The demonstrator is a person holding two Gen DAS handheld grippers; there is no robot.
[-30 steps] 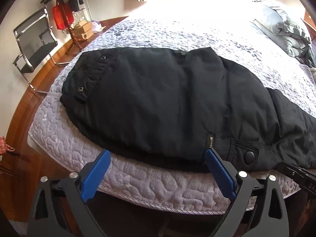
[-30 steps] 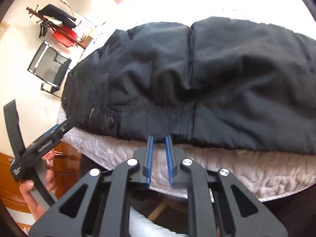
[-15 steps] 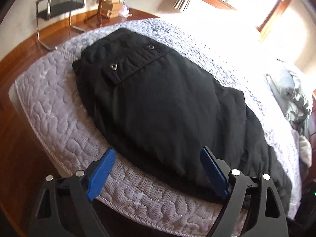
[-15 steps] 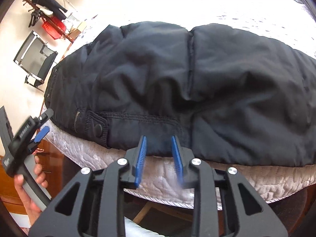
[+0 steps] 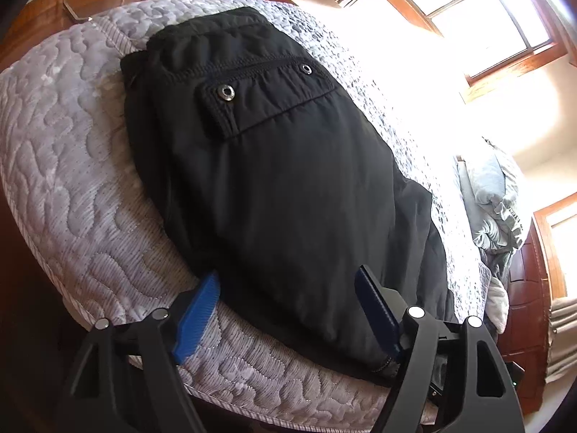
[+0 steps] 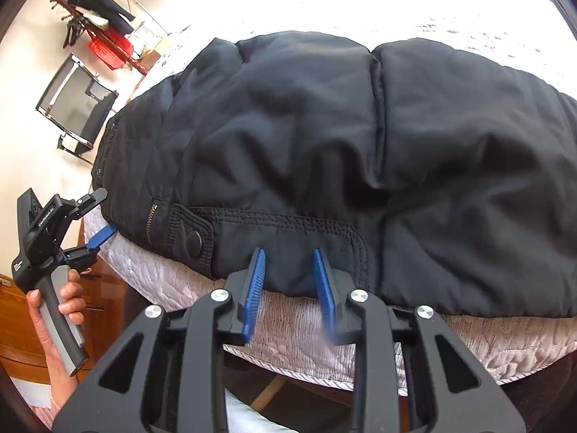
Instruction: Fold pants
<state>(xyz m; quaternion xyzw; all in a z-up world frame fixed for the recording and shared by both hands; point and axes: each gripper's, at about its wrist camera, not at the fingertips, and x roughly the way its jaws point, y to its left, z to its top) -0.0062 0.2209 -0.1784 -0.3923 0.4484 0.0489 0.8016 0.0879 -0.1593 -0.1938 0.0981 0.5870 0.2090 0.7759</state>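
Writing: white lettering sits on the body of the left tool (image 6: 97, 216) as seen from the right wrist view, too small and skewed to read. No brand legible on the pants.

Pants (image 5: 281, 187): black, padded, lying flat across the near edge of the bed (image 5: 72, 166), which has a grey-lilac quilted cover. One flap pocket with two metal snap studs (image 5: 228, 92) faces up at one end. A side pocket with a black snap button (image 6: 194, 241) and a short metal zipper (image 6: 152, 222) lies along the near hem.

Left tool (image 5: 288, 310): jaws wide and closing; blue pads straddle the near edge of the pants, the left pad over the quilt, the right pad at the fabric. No grip seen; the pads are not pressing the cloth. A hand (image 6: 57, 310) holds its grey handle, off the corner of the bed.

Right tool (image 6: 290, 278): jaws at a modest gap and opening; pad tips at the hem just right of the snap button, the fabric edge between them, not pinched.

Surroundings: black mesh chair (image 6: 77, 108) with chrome frame by the wall, coat rack (image 6: 93, 21) with dark garment and red item, crumpled grey bedding (image 5: 494, 198) at the far end of the bed, bright window (image 5: 483, 11), wood floor.
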